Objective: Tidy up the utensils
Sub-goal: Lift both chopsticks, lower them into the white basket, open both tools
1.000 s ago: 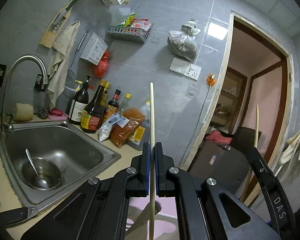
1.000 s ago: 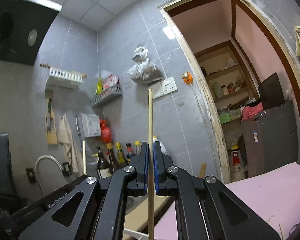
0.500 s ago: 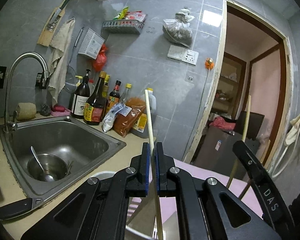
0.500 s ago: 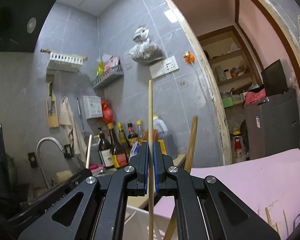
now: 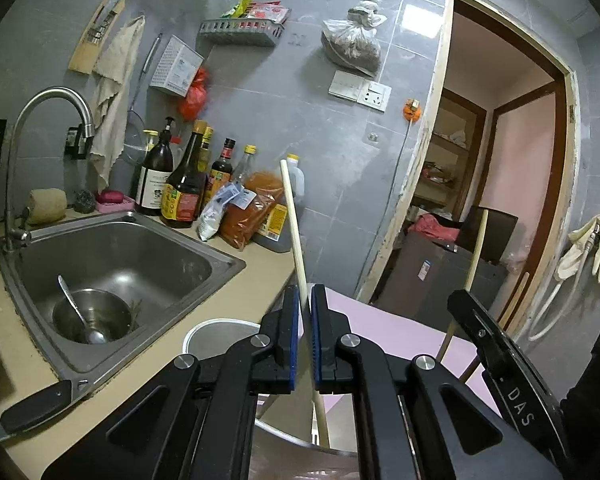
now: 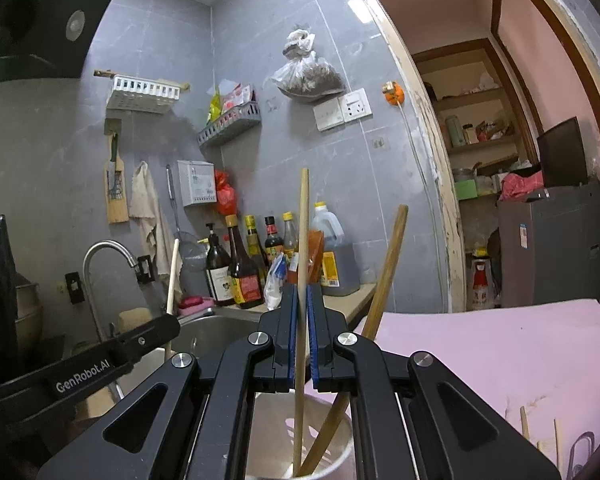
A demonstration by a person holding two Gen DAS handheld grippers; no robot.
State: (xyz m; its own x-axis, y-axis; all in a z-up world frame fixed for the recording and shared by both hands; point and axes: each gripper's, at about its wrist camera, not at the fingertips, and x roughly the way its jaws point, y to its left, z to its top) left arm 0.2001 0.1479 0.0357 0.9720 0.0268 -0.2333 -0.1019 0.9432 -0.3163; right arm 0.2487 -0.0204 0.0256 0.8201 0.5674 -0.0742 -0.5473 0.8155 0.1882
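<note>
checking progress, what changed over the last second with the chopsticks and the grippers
Both grippers came down over the white holder. The left gripper and right gripper have eased open, so each chopstick now tilts loose. A thicker stick came into view. The sink is unchanged.

- Left wrist view: rides behind its own fingers, tilted down over the sink (image 5: 112,264) at left, doorway (image 5: 508,168) at right.
- Right wrist view: lower, looks level.
- Shared: bottles (image 5: 188,184) (image 6: 240,268), socket (image 5: 360,89) (image 6: 342,109), cup (image 5: 216,338) (image 6: 300,436) close below.
</note>
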